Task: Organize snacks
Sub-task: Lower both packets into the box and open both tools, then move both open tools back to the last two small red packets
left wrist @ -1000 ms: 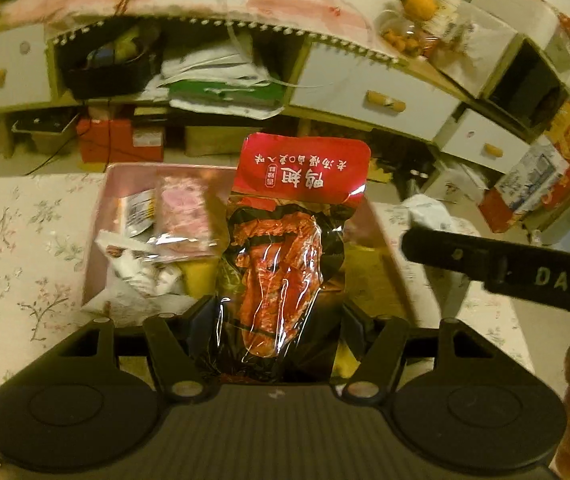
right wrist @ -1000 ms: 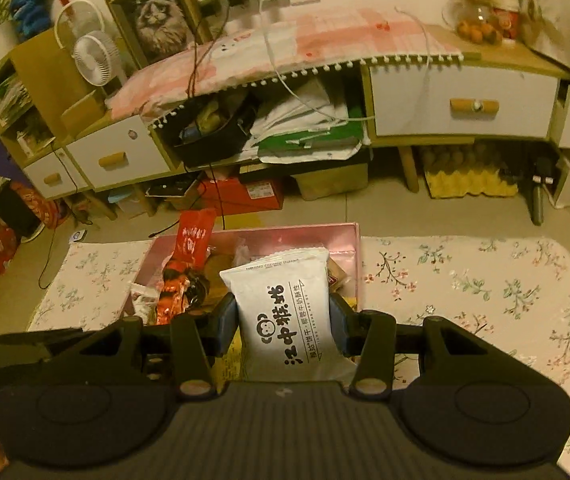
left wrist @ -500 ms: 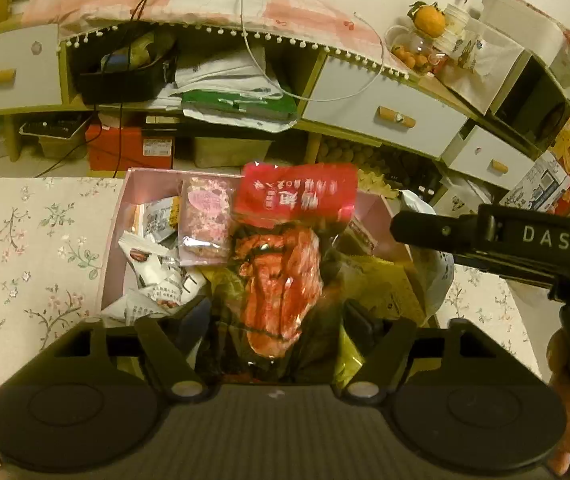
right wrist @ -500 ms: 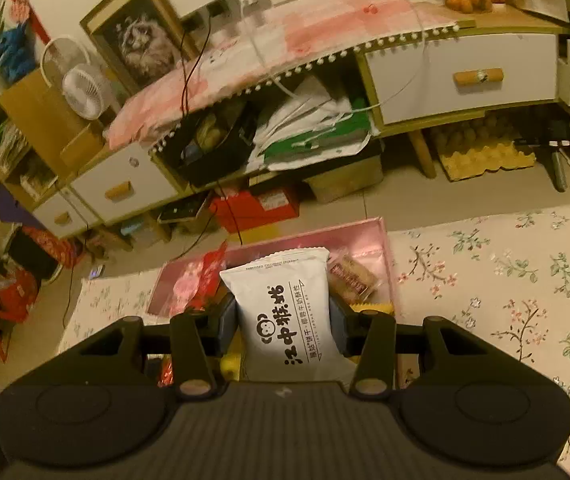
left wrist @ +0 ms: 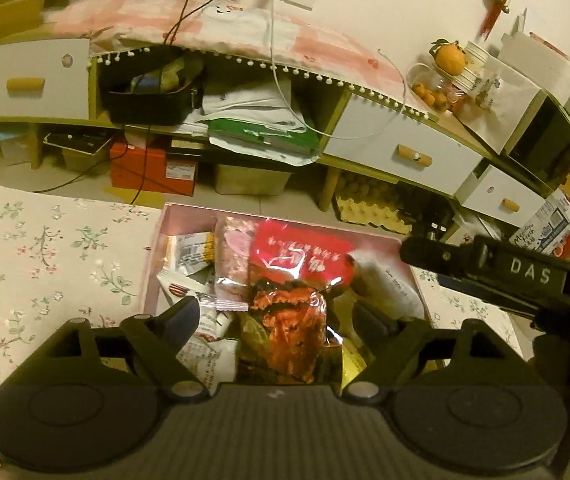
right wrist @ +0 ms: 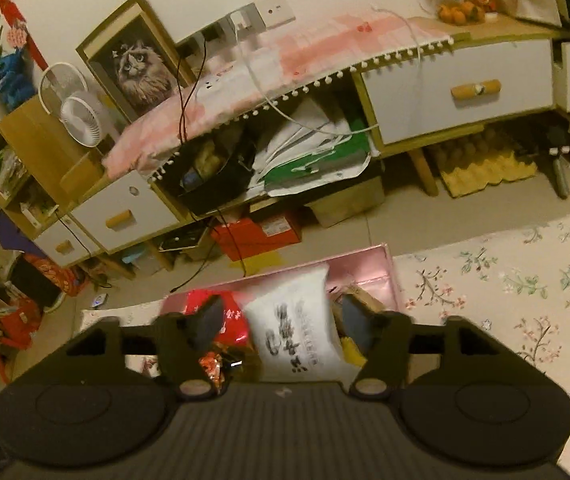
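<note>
the snack packets [left wrist: 299, 276] lie in the box [left wrist: 157, 248] on the floral cloth [left wrist: 45, 248], before the cabinet [left wrist: 397, 148].

**Support: floral-cloth table, pink box on it**

Table is covered by a cream floral tablecloth [left wrist: 45, 256], visible on both sides of the box in each wrist view. A pink box [left wrist: 157, 248] sits directly on the cloth at the far edge of the table, open top, walls upright. Cloth to the right of the box [right wrist: 505, 280] carries nothing else in view. Beyond the table edge: tiled floor [right wrist: 397, 212], with an orange-red carton [left wrist: 153, 170] and a yellow egg tray [right wrist: 485, 170] standing on it.
</note>
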### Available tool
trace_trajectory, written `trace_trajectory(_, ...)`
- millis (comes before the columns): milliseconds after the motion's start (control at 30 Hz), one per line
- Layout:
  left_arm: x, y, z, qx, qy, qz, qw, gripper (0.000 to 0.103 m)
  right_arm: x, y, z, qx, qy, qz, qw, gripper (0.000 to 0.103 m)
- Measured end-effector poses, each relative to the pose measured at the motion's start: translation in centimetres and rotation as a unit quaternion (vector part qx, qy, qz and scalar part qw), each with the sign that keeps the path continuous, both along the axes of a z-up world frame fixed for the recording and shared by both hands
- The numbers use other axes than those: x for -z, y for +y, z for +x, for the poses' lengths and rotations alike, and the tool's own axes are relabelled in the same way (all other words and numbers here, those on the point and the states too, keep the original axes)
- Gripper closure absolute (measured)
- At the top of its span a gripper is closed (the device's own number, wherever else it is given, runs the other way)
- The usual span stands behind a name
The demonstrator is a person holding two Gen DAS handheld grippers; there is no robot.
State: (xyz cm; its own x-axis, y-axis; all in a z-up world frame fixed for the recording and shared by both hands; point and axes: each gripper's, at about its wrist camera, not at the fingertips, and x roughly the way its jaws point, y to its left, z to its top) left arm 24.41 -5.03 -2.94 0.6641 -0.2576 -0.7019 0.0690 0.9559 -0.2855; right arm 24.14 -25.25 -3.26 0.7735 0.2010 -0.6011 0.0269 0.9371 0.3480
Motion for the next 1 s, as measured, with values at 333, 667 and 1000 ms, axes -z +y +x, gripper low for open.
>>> trace_trajectory(333, -1.5, 0.3, -1.0, -0.001, -0.002, 0.018, 0.9998, 0.016, -0.8, -2.0, -1.1, 0.024, 0.013, 0.017, 0.999, 0.039)
trace_trajectory(667, -4.3, 0.1, -6.7, 0.018, -0.010, 0.058, 0.9981, 0.016, -4.1, 0.0, -4.9, 0.009, 0.044, -0.032, 0.998, 0.040)
trace_trajectory(1000, -3.3, -0.9, -11.4, 0.019, 0.018, 0.085, 0.9960, 0.015, -4.2, 2.0, -10.3, -0.008, 0.073, -0.064, 0.995, 0.020)
